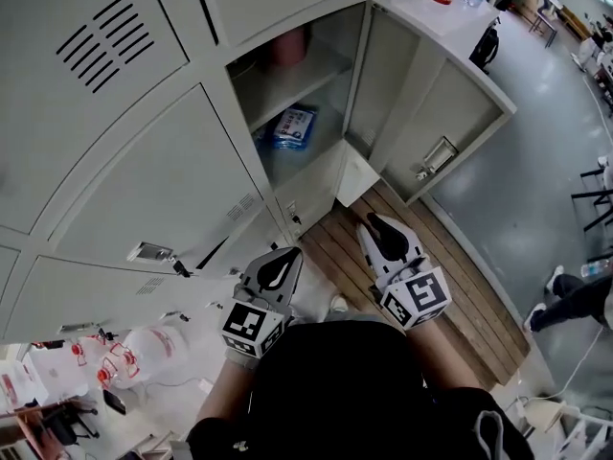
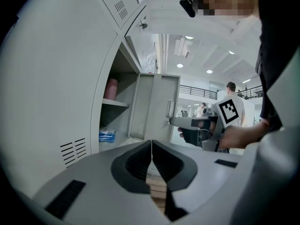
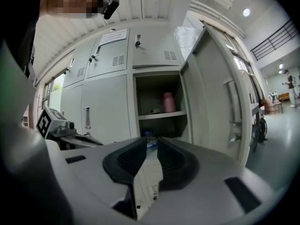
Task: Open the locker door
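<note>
Look at that, the big grey locker bank [image 1: 144, 190] filled the wall, and one locker door [image 1: 450, 103] already stood swung wide to the right, its inner face out to the room and its latch handle [image 1: 438, 154] at the free edge. By my reckoning the opening was as good as done, because the compartment [image 1: 330, 60] gaped fully exposed. Below it ran a wooden platform [image 1: 431, 276] along the foot of the lockers. Neither tool was on the door. The person held both close in front of the body, well apart from the locker, which read to me as standing off after a pull, not reaching for one. The left gripper [image 1: 283, 262] pointed roughly level toward the closed doors left of the gap, its jaws pressed together on nothing. The right gripper [image 1: 378, 226] sat just beside it, aimed much the same way at the open compartment, jaws only a sliver apart with nothing between them, the marker cube turned up toward the head. Inside, a blue packet [image 1: 292, 127] lay on the compartment floor under the shelf [image 1: 287, 84], and a pink cup [image 1: 287, 46] stood on that shelf toward its back edge.
</note>
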